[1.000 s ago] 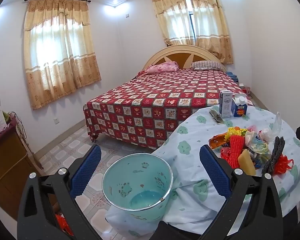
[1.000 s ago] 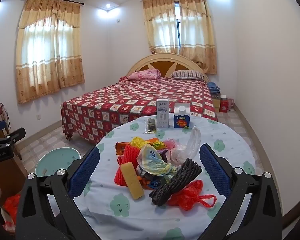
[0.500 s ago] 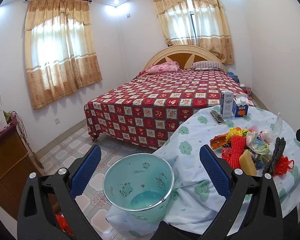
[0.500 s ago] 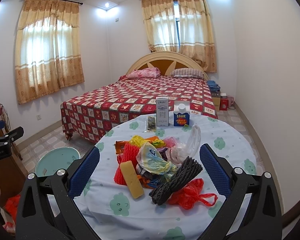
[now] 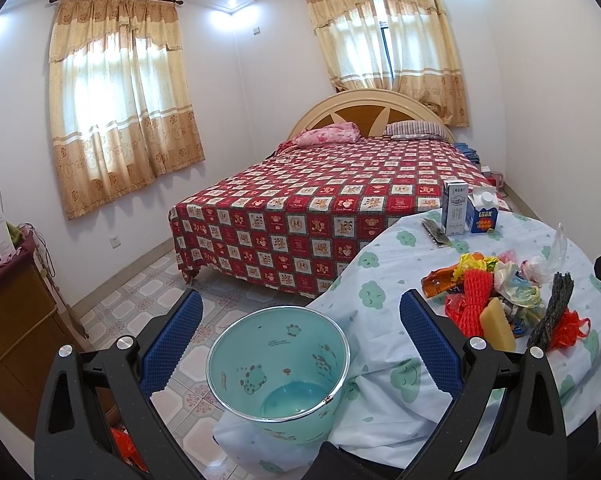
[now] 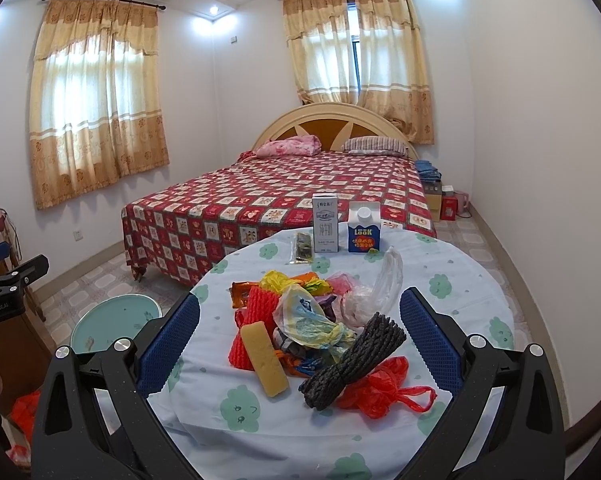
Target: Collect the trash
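A bed [image 6: 284,200] with a red checked cover fills the room beyond the round table [image 6: 452,280]. At the table's far edge, past the right gripper [image 6: 299,336], stand a white carton [image 6: 325,223] and a blue carton [image 6: 363,232], with a flat dark packet [image 6: 302,246] just left of them. The right gripper is spread wide and holds nothing; the trash pile [image 6: 320,332] lies on the cloth straight ahead between its fingers: a yellow sponge [image 6: 265,358], red netting [image 6: 253,320], black netting [image 6: 354,360] and a red bag [image 6: 384,390]. The left gripper [image 5: 300,338] is likewise spread and empty, with the teal bin [image 5: 278,364] on the floor between its fingers, pressed against the hanging tablecloth; the pile sits to its right.
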